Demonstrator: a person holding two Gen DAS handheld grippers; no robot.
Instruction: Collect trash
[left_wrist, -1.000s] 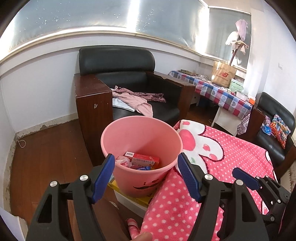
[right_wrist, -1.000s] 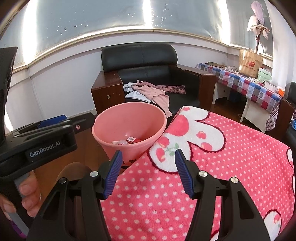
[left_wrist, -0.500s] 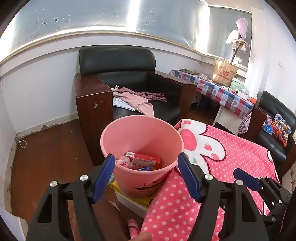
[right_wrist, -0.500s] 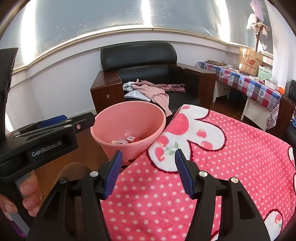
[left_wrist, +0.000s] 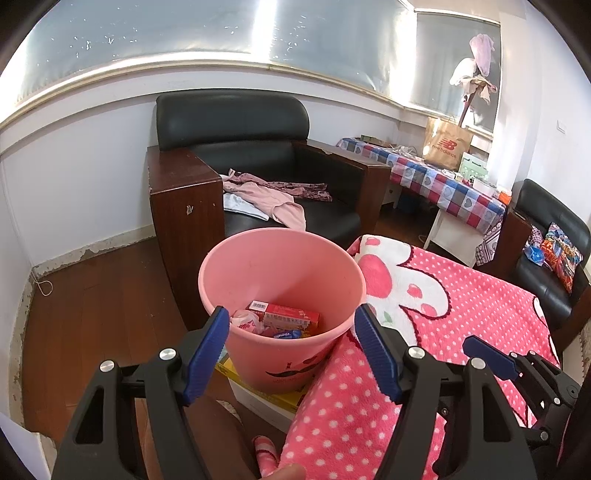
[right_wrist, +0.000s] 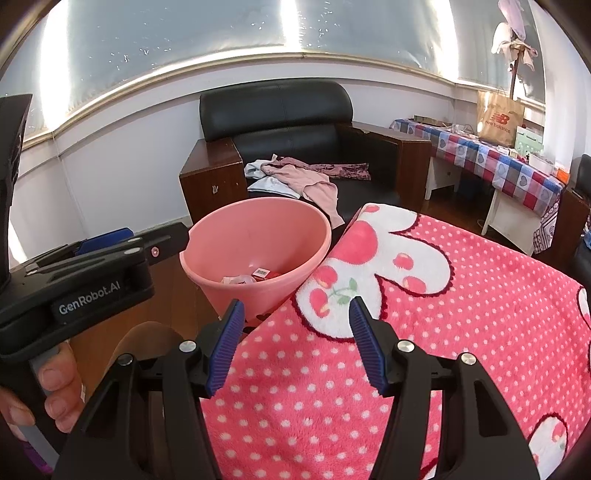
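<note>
Beside the table edge: I see the round pink plastic bin (left_wrist: 282, 295) standing on a yellow-and-white box (left_wrist: 258, 386), its rim touching the pink polka-dot fleece blanket (right_wrist: 424, 350).
Trash: a red cardboard carton (left_wrist: 286, 315), a crumpled white wrapper (left_wrist: 245, 320) and a small blue packet (left_wrist: 286, 335) lie in the bin's bottom.
Left gripper (left_wrist: 291, 354): my blue pads stand apart with nothing between them, aimed at the bin's near rim.
Right gripper (right_wrist: 295, 345): jaws parted and empty, hovering over the blanket just right of the bin.
Blanket top: I find no loose trash on the part I can see.
Step, as I judge it: between pickups, or near the end.
Next move: I would scan for remaining litter before committing either hand.
Surroundings: a black leather armchair (left_wrist: 258, 147) with pink clothes (left_wrist: 273, 195) sits behind the bin.
</note>
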